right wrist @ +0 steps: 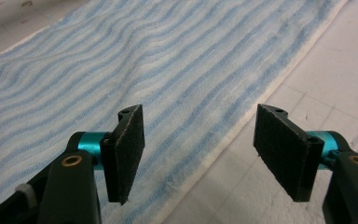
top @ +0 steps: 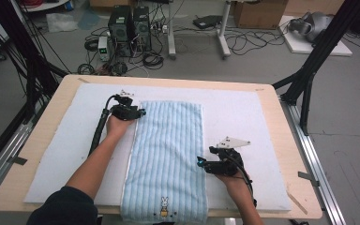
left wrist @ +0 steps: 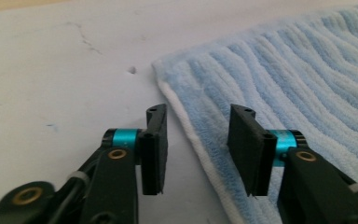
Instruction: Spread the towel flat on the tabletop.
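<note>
— Both grippers, left [top: 141,112] and right [top: 199,162], are gaping wide, gripping nothing?

— Yes, each is straddling a long edge of the towel [top: 166,154], which is lying flat on the white mat [top: 243,122], its near end overhanging the table [top: 286,136].

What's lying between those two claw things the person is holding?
In the high view, only the blue striped towel stretches between the left gripper and the right gripper, lying flat on the white mat, each open gripper at an edge.

towel [top: 166,159] near edge cut off
</note>
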Available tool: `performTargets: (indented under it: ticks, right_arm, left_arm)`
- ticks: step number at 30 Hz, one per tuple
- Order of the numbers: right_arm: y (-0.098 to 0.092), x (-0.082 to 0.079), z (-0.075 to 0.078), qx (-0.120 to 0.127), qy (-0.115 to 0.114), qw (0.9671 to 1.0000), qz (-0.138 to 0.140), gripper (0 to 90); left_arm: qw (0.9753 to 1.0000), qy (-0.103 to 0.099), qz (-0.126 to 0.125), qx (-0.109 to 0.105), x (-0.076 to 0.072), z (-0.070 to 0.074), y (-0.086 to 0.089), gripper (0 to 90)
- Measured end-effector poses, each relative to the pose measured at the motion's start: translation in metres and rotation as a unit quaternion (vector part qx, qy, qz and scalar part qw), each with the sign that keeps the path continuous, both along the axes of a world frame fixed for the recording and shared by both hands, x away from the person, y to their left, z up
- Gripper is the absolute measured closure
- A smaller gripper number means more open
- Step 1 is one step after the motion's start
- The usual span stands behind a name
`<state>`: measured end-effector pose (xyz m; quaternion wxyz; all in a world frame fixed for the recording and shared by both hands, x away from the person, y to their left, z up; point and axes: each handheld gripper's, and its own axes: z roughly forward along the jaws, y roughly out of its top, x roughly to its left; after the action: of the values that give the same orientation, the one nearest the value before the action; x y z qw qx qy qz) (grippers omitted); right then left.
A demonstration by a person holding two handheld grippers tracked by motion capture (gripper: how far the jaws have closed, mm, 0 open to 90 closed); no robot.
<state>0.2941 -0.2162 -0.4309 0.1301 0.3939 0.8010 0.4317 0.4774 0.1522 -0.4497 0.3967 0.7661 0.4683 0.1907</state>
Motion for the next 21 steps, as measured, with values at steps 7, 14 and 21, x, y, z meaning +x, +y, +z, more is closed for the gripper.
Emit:
performTargets:
  ticks: [7,14,21]
  right_arm:
    - [0.001,-0.001,0.0,-0.001,0.001,1.0,0.005,33.1]
    - [-0.001,0.006,-0.001,0.003,-0.004,0.9999,-0.015,33.3]
    - [-0.006,0.057,0.006,0.001,-0.013,0.998,-0.062,44.6]
  left_arm:
    - [0.9982,-0.024,-0.012,0.054,-0.003,0.002,-0.007,85.2]
    - [0.9988,-0.02,0.027,0.036,0.0,0.002,0.003,66.2]
    - [0.9997,-0.009,0.02,-0.009,-0.004,0.006,0.015,52.3]
